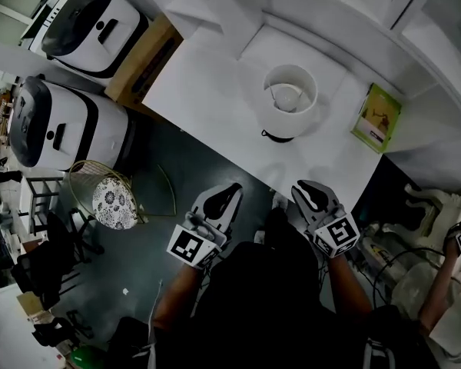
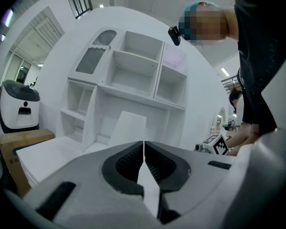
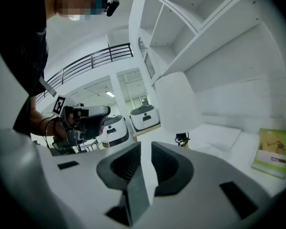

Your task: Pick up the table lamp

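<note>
The table lamp (image 1: 290, 101) has a white drum shade and a small black base. It stands on the white desk (image 1: 207, 91), seen from above in the head view. The right gripper view shows the lamp (image 3: 176, 101) ahead and slightly right of the jaws, some way off. My left gripper (image 1: 229, 192) hovers off the desk's near edge, its jaws shut and empty (image 2: 143, 144). My right gripper (image 1: 306, 192) sits at the near edge below the lamp. Its jaws (image 3: 146, 147) are closed to a thin slit and hold nothing.
A green book (image 1: 376, 118) lies on the desk right of the lamp. White shelving (image 2: 133, 75) rises behind the desk. A cardboard box (image 1: 142, 56) and two white machines (image 1: 54, 121) stand left. A wire stool (image 1: 114, 201) sits on the floor. Another person's arm (image 1: 446, 298) is at right.
</note>
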